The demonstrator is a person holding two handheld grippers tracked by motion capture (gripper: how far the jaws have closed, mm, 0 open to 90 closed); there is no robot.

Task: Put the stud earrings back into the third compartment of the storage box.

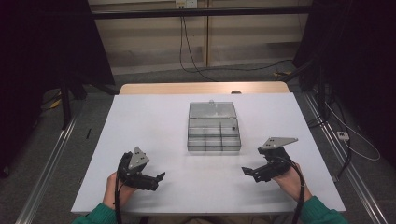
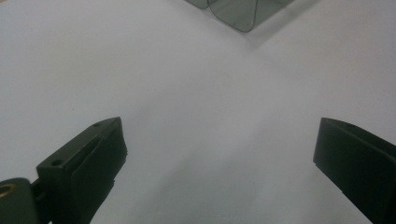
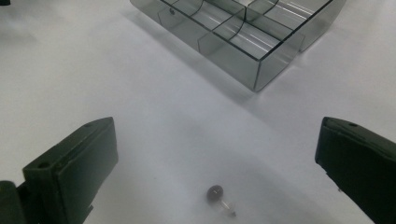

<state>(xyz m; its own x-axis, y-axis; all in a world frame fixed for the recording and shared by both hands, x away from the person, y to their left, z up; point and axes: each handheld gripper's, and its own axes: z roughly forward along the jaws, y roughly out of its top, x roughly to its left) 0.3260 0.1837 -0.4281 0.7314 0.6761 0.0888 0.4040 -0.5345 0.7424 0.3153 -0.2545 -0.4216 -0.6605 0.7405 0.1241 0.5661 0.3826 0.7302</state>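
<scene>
white table (image 1: 154,116) carries a clear box (image 1: 214,128) ahead of both grippers. left gripper (image 2: 219,163) and right gripper (image 3: 217,163) are released. a tiny screw (image 3: 217,196) between the right jaws looks light, hard, prone to roll; grip its head.

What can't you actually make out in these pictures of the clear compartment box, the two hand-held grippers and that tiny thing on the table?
- Small dark round-headed screw-like object, right gripper view: too small and blurred to identify.
- Clear plastic compartment box, high view: any contents too small to tell; in the left gripper view its corner is cut off by the top edge.
- Black left gripper and black right gripper, high view: jaw pads too small to see.
</scene>
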